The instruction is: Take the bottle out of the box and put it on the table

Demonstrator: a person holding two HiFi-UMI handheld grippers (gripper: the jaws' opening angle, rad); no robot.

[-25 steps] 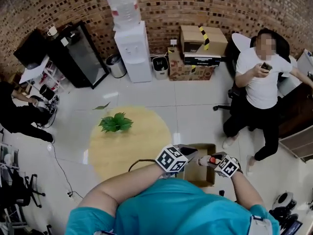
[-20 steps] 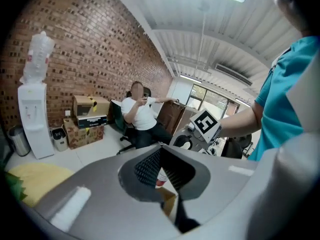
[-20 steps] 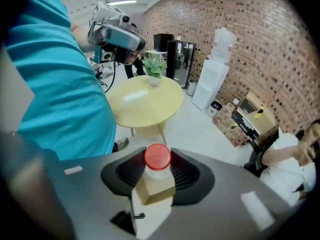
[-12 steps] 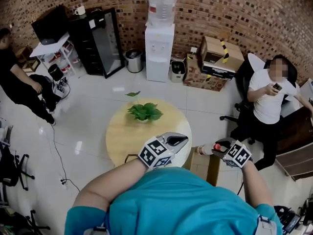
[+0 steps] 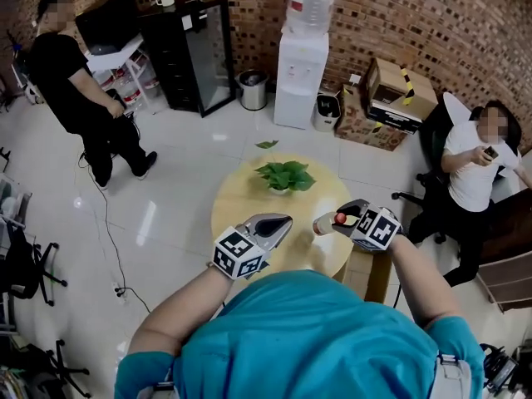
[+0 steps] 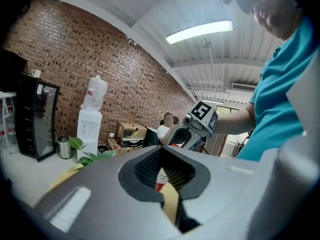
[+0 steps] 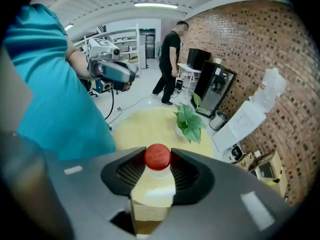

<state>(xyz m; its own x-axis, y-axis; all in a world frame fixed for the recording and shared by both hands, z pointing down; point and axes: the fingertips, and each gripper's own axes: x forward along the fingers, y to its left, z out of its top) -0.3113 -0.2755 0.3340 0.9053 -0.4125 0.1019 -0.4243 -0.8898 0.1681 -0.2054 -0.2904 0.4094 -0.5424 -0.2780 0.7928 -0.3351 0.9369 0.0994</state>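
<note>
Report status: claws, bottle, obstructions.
Left claw shut, empty. Right claw shut on red-capped plastic bottle, aloft near round yellow wooden table, not set down. Green potted plant stands farther back.

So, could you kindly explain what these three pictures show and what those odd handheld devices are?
A person holds a two-jaw gripper in each hand. The head view looks down from a camera on the person's head. The other two views come from cameras riding on each gripper. The right gripper is clamped on a red-capped bottle, held near the edge of the round table, where a potted plant stands. The left gripper is shut and empty.
</note>
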